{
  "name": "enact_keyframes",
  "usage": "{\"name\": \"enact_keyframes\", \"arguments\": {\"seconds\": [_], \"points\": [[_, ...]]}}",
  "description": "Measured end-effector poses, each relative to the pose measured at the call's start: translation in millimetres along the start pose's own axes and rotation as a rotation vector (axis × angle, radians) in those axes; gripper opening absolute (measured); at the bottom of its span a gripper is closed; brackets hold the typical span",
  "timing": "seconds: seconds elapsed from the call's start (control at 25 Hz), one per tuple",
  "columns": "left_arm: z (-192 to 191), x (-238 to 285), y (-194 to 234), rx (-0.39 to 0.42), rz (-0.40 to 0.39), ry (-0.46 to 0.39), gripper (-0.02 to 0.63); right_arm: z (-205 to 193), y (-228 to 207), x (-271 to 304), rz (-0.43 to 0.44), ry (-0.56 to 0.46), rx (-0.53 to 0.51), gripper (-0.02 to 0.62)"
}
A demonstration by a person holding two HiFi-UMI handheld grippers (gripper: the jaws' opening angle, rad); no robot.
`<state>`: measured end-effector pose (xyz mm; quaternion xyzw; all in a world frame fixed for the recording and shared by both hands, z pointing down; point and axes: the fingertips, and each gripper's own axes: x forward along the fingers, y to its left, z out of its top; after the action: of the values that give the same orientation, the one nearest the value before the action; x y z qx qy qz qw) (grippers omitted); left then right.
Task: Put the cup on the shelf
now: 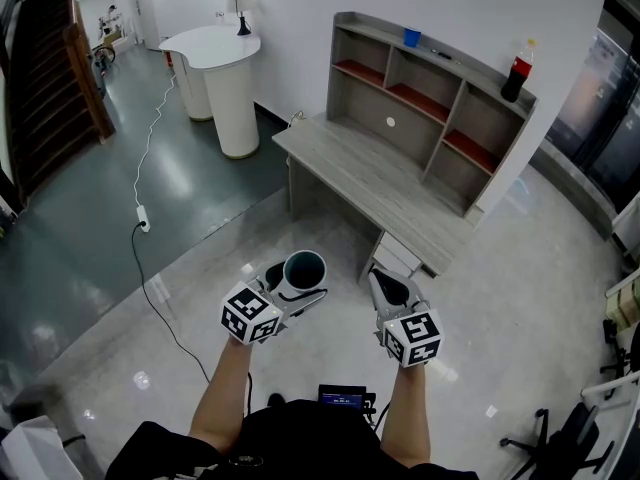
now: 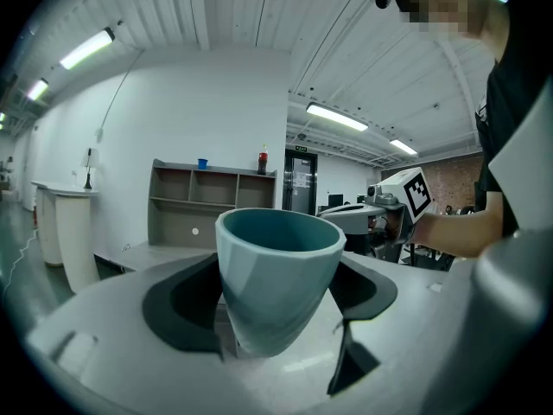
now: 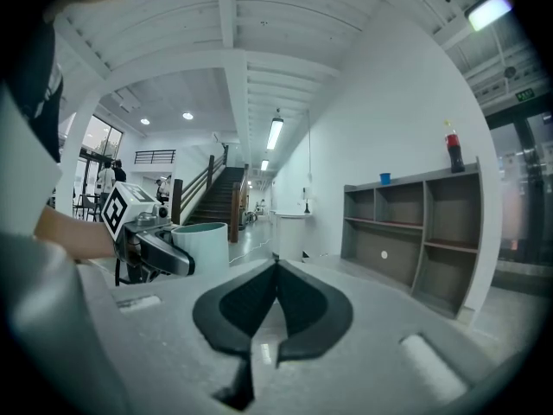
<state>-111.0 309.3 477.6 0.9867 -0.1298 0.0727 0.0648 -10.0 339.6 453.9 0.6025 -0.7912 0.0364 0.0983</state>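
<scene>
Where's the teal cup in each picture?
Head view: the cup is at the bottom centre, held in the left gripper.
Left gripper view: the cup fills the middle, between the jaws.
Right gripper view: the cup is small, at the left.
Shared landmark: the cola bottle on top of the shelf.

Two tools show, the left tool and the right tool, with one teal cup. There is one shelf, one worktop, one red-capped bottle and one small blue container. One white counter and one power strip also show.
</scene>
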Motion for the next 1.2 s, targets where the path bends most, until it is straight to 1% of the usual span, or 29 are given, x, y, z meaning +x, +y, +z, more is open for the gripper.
{"name": "enact_keyframes", "arguments": {"seconds": [0.6, 0.84, 1.0, 1.2], "points": [[4.5, 37.4, -24.7, -0.002, 0.040, -0.016, 0.394, -7.3, -47.2, -23.5, 0.029, -0.016, 0.011, 0.000], [1.8, 45.3, -30.5, -0.004, 0.050, -0.012, 0.394, -14.1, -52.7, -24.0, 0.055, -0.006, 0.011, 0.000], [-3.6, 46.2, -23.8, -0.016, 0.061, -0.003, 0.394, -19.8, -52.9, -15.2, 0.070, 0.007, 0.023, -0.001], [-8.7, 48.9, -2.4, -0.027, 0.060, 0.003, 0.394, -24.8, -53.6, 4.2, 0.069, 0.018, 0.032, 0.000]]}}
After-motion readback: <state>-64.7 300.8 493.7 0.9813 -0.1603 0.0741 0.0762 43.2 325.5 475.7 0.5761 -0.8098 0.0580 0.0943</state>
